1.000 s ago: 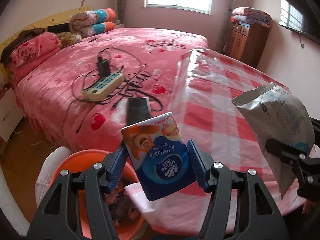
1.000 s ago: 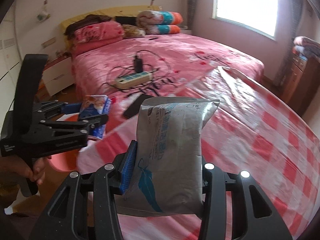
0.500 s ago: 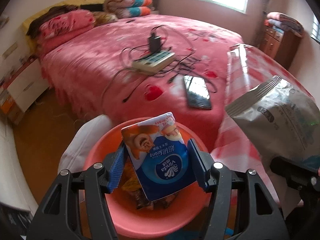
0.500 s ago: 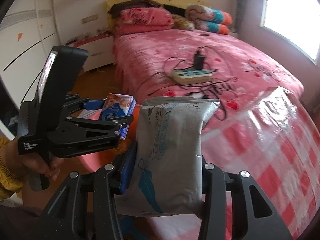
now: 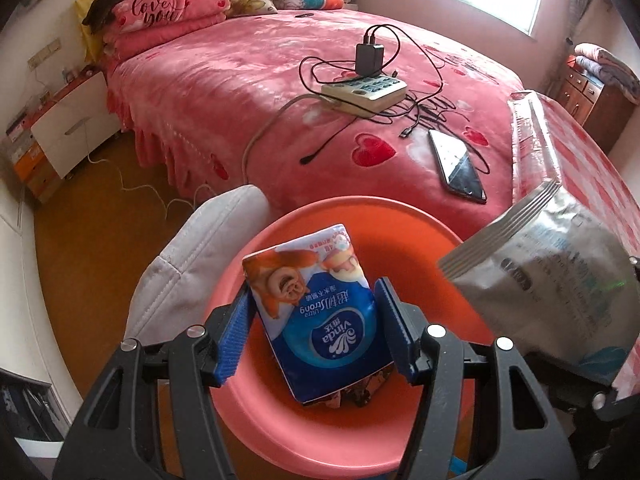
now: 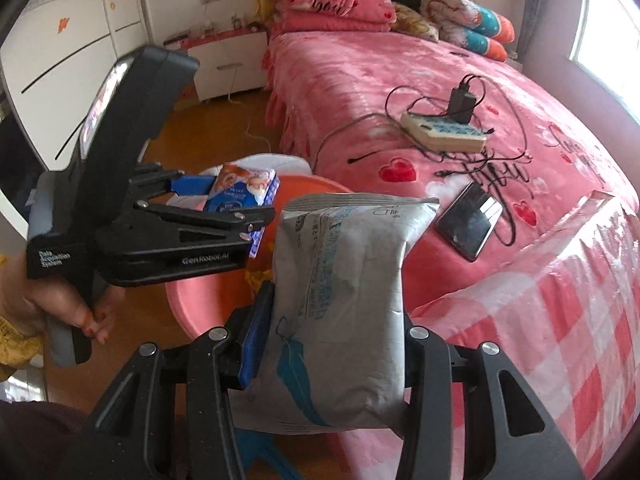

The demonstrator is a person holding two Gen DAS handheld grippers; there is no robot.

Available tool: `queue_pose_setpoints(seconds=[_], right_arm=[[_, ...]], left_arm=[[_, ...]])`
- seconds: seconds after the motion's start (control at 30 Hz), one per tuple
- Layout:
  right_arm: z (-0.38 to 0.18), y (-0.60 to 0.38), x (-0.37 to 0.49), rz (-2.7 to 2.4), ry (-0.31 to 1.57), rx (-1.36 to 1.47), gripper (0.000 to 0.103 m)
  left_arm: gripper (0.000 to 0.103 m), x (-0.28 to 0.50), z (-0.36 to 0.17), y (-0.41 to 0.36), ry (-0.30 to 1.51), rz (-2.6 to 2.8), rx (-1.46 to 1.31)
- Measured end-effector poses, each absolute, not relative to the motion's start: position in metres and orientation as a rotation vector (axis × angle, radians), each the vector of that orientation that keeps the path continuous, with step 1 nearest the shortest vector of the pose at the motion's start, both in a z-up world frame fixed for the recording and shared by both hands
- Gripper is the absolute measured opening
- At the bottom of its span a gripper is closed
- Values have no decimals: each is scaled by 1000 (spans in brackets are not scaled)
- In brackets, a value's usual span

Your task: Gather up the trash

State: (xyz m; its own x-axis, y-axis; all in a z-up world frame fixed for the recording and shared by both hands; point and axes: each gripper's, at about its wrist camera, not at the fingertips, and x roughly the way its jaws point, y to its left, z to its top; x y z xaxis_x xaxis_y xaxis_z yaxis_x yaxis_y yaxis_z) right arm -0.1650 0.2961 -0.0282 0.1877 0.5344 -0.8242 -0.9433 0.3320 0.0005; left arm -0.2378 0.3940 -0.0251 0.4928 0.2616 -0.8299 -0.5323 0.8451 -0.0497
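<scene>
My left gripper [image 5: 316, 328] is shut on a blue tissue pack [image 5: 316, 316] and holds it right over the orange-pink basin [image 5: 440, 248], which holds some trash under the pack. The pack [image 6: 244, 192] and basin [image 6: 200, 304] also show in the right wrist view, with the left gripper [image 6: 256, 216] seen side-on. My right gripper [image 6: 332, 336] is shut on a grey wet-wipes bag [image 6: 344, 292]. That bag [image 5: 560, 280] hangs just right of the basin's rim.
A pink bed [image 5: 240, 80] lies beyond the basin with a power strip [image 5: 364, 92], cables and a phone [image 5: 456, 164] on it. A red-checked cloth [image 6: 560, 320] covers the surface at right. A white cushion [image 5: 192, 256] sits left of the basin. A white nightstand [image 5: 68, 132] stands at left.
Both grippers swung left from the checked cloth toward the basin. The tissue pack now hangs over the basin's middle, and the grey bag has come to its right rim.
</scene>
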Motion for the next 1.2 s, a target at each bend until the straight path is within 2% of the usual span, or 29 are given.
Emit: queue_pose_setpoints(seconds=[0.07,0.13,0.2,0.23,0.33,0.57,1.03,1.2], right_arm=[[-36,304,-166,1124,839,-631,50],[-42,307,-168,1114,825,-657,62],[-44,304,-166,1106,838,-624,73],[-42,300,-164,1111,848,-596,78],[-32,289,-157,1087,834,-525,87],[-13,258,-135,981,812,-392,89],[13,194,-114,785,758,-248,89],[18,170,-109,734,747,-205,92]], left_arm=[[62,-238,-28,395,944,493,-319],[63,-237,-32,395,953,486,-317],[67,-235,-35,395,969,492,-309],[72,-236,-36,395,973,502,-301],[79,-237,-36,396,963,534,-286],[88,-234,-28,390,946,580,-216],[89,-210,7,345,863,554,-128],[89,-199,22,328,829,525,-121]])
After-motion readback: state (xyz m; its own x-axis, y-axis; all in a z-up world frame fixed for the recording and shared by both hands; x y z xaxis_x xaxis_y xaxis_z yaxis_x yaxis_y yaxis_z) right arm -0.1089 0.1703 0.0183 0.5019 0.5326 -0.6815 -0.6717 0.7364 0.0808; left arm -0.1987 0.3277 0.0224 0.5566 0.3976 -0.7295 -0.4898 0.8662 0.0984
